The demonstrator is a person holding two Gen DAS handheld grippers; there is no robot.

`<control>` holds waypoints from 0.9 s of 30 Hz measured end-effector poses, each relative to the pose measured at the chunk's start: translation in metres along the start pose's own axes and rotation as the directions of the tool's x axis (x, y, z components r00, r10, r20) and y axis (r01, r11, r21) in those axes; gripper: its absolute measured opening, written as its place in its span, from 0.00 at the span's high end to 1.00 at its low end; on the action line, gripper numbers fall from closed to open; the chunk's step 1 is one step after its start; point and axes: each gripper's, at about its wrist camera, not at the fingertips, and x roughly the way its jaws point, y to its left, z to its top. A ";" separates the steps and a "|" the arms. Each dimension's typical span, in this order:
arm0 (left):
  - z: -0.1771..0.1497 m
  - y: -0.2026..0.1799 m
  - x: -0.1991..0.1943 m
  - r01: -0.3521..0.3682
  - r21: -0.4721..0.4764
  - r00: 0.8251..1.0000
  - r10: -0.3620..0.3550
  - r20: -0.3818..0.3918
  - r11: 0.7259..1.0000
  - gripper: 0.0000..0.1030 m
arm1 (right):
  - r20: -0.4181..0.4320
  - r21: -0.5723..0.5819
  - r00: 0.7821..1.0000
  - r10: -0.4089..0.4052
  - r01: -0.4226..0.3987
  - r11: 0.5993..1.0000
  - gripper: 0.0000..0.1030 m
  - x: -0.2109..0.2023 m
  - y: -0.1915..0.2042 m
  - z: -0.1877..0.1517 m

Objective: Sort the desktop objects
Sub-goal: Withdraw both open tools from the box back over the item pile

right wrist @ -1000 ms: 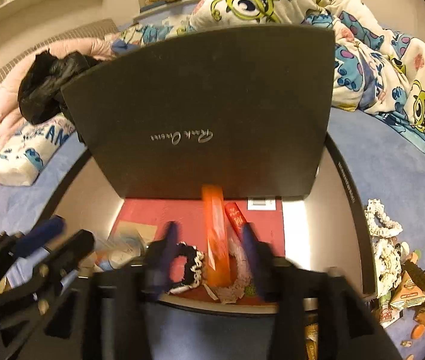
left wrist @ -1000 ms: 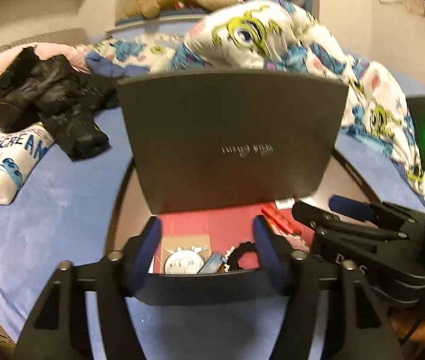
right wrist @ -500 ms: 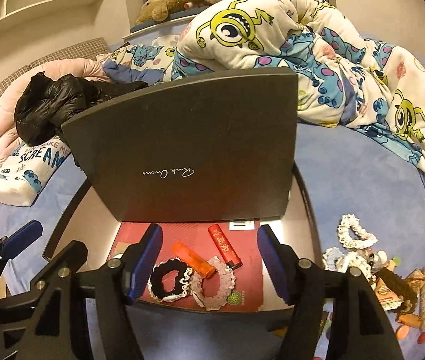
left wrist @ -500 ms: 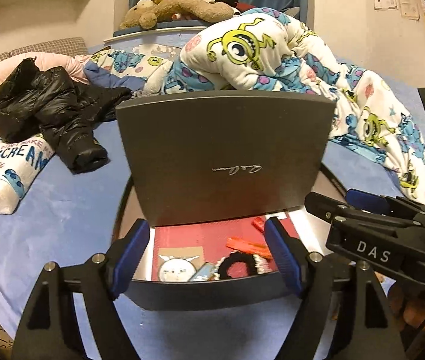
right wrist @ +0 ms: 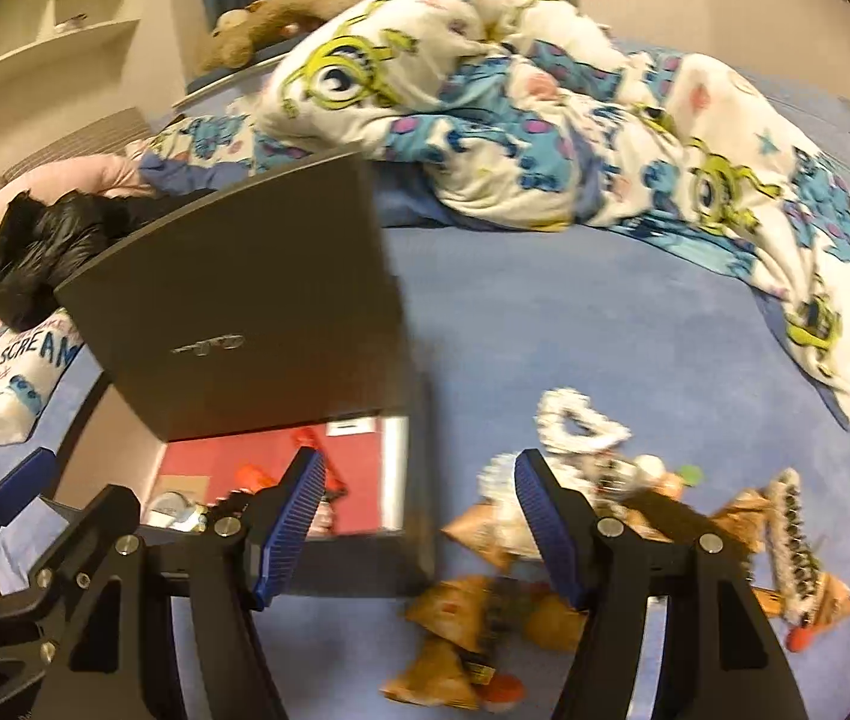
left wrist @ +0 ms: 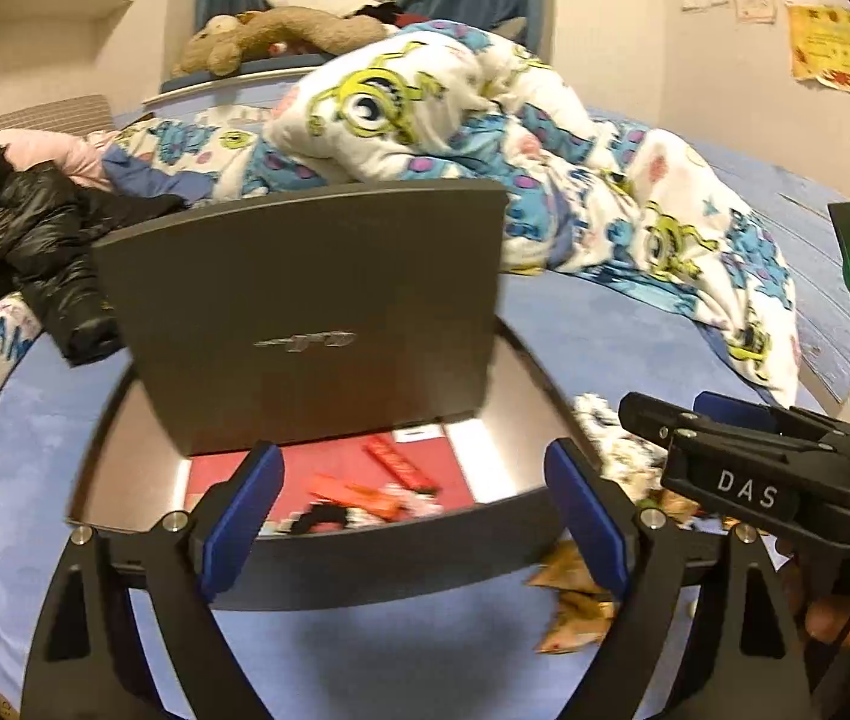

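A: In the left wrist view, what do you see?

B: The left gripper [left wrist: 410, 510] has its blue fingers [left wrist: 242, 516] spread wide apart, with nothing between them. In front of it sits a dark box [left wrist: 365, 546] with its lid [left wrist: 305, 312] standing up. The box lies on the blue bed [left wrist: 604, 324]. Inside, on the red bottom, there is a red tube [left wrist: 401, 468], an orange tube [left wrist: 353, 492] and a black hair tie [left wrist: 317, 519], near the front edge of the box.

A: And to the right?

B: The right gripper [left wrist: 652, 414] pokes in there. I cannot tell from here how its fingers stand.

A: Now the right wrist view?

B: The right gripper [right wrist: 416, 525] has its fingers [right wrist: 296, 516] released and wide, holding nothing. The box [right wrist: 419, 480] is to the left, its right wall between the fingers. On the bed just past the box's right side is a pile: a white lacy hair tie [right wrist: 577, 426], snack packets [right wrist: 460, 606] and a long hair clip [right wrist: 793, 540]. A monster blanket [right wrist: 544, 108] lies toward the far edge of the bed.
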 end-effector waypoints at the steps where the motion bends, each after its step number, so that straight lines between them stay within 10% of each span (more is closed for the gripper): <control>1: -0.001 -0.009 0.001 0.008 0.007 1.000 -0.008 -0.003 1.000 0.13 | 0.002 0.006 1.000 -0.010 0.010 1.000 0.34 -0.003 -0.008 -0.001; 27: -0.025 -0.153 0.008 0.149 0.117 0.987 -0.139 -0.082 0.982 0.12 | -0.062 0.167 0.968 -0.242 0.249 0.954 0.34 -0.049 -0.166 -0.056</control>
